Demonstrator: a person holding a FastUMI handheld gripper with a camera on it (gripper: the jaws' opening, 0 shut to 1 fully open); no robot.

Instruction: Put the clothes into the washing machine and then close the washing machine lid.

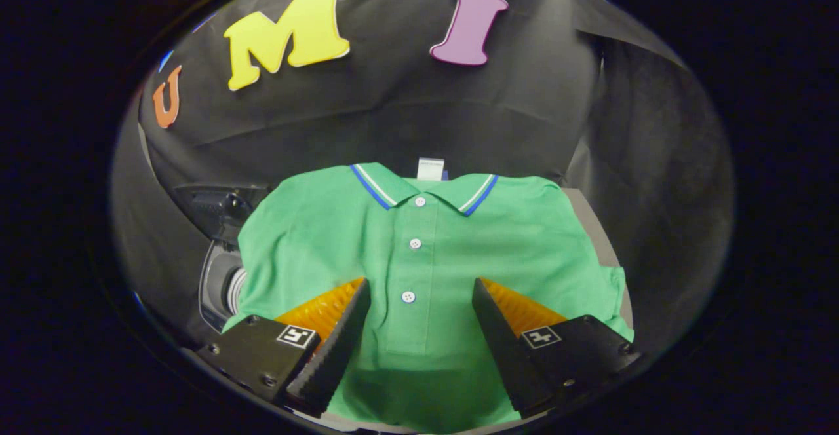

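Beyond the left finger, partly covered by the shirt's sleeve, stands the washing machine (219, 284): a pale grey body with a round opening, and a dark part above it that may be the raised lid, though that is too dim to tell; what lies inside the opening is hidden. The gripper (421, 287) is released, its two fingers spread wide with a broad gap between them, and they hold nothing. Whether the fingertips (357, 291) rest on the cloth or hover just above it cannot be told. Between the fingers and running on ahead of them lies the green polo shirt (419, 271), spread flat with its front upward. Its button placket sits in the middle of the gap, the lowest white button between the tips and two more further ahead. The collar, edged with blue and white stripes, lies well beyond the tips, with a small white tag showing at the neck. The shirt rests on a grey surface (593, 232) that shows beyond the right finger, past the shirt's edge. Black cloth (406, 114) hangs as the booth's wall behind everything.
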